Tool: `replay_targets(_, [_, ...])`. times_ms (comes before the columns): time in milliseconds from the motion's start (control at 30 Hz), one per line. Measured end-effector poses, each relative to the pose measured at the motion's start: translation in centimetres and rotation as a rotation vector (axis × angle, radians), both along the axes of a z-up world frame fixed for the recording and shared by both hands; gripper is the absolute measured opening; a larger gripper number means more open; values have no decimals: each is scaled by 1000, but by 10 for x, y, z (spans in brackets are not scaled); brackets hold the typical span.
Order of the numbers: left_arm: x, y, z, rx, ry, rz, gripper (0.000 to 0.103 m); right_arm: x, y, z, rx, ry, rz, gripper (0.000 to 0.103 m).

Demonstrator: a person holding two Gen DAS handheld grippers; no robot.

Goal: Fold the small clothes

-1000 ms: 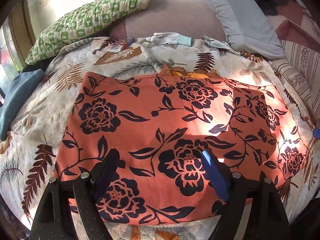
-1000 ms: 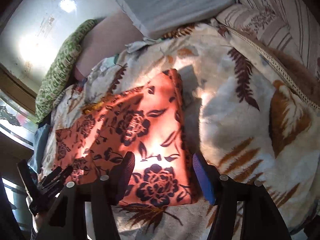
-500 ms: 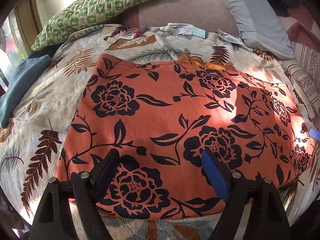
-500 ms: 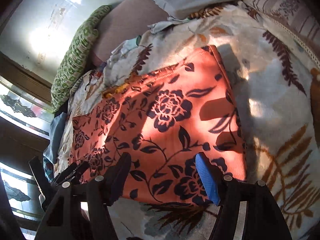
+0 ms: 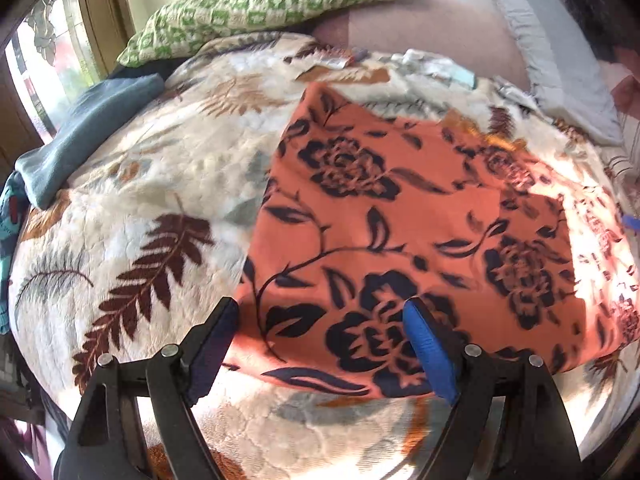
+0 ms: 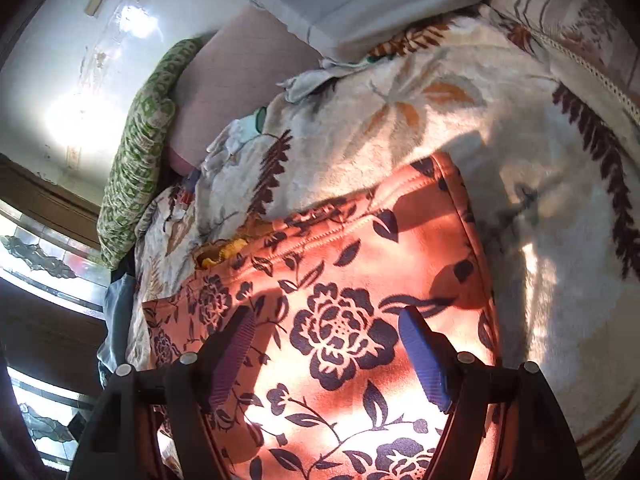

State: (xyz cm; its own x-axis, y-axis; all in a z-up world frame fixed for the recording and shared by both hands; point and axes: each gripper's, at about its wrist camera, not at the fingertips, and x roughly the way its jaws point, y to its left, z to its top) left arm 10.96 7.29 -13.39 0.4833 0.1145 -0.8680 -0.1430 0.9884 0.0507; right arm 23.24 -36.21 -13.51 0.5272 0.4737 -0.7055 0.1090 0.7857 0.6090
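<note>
A: The left gripper (image 5: 320, 344) stands wide, empty, with the near left corner of the orange floral garment (image 5: 420, 232) lying between its fingers, not pinched. The right gripper (image 6: 324, 344) has just been opening and is wide too, poised over the cloth near its right edge, nothing clamped

B: And where does the garment sit?

A: Spread flat on the leaf-print blanket (image 5: 140, 208) of the bed, sunlit, with a yellow lining (image 6: 224, 254) peeping out at the far hem. A green pillow (image 5: 272, 4) and a grey pillow (image 5: 560, 64) lie well beyond it, a blue cloth (image 5: 88, 132) off to the left

B: So the step in hand is taking hold for a fold?

A: That is my reading. To do it well, I would bring each gripper down on a near corner so the pads catch every layer of the cloth but none of the plush blanket beneath

B: The risk?

A: The pile is deep and soft; a low pinch could snag it. Also, uneven grips would skew the fold, so both corners should lift together and travel straight toward the far hem
</note>
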Motion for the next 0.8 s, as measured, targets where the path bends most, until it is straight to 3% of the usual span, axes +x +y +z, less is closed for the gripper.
replay_targets(100, [-1,10,-10,-41,8,28,88,23,-6,-4,4,-10,-29,82])
replay_targets(167, [-2,9,-7,-38,12,20,88,45,-13,-39,-42,98,-55,82])
replay_targets(200, [-3,9,-4,-38,7,14,88,48,-18,-53,-13,122,-73,82])
replay_targets(300, [-7,11,5,-35,-22,25,88,37,-22,-29,21,67,-95,82])
replay_targets(433, [-18,8,22,-71,-76,36,88,-16,-24,5,77,-25,-73,82])
replay_targets(533, [-24,-5,36,-71,-116,12,88,-79,-29,7,169,-39,-100,82])
replay_targets(667, [-25,-25,51,-74,-148,-35,88,-151,-25,-20,264,24,-144,82])
replay_targets(800, [-26,-50,57,-56,-150,-90,88,-173,-32,-62,356,112,-240,82])
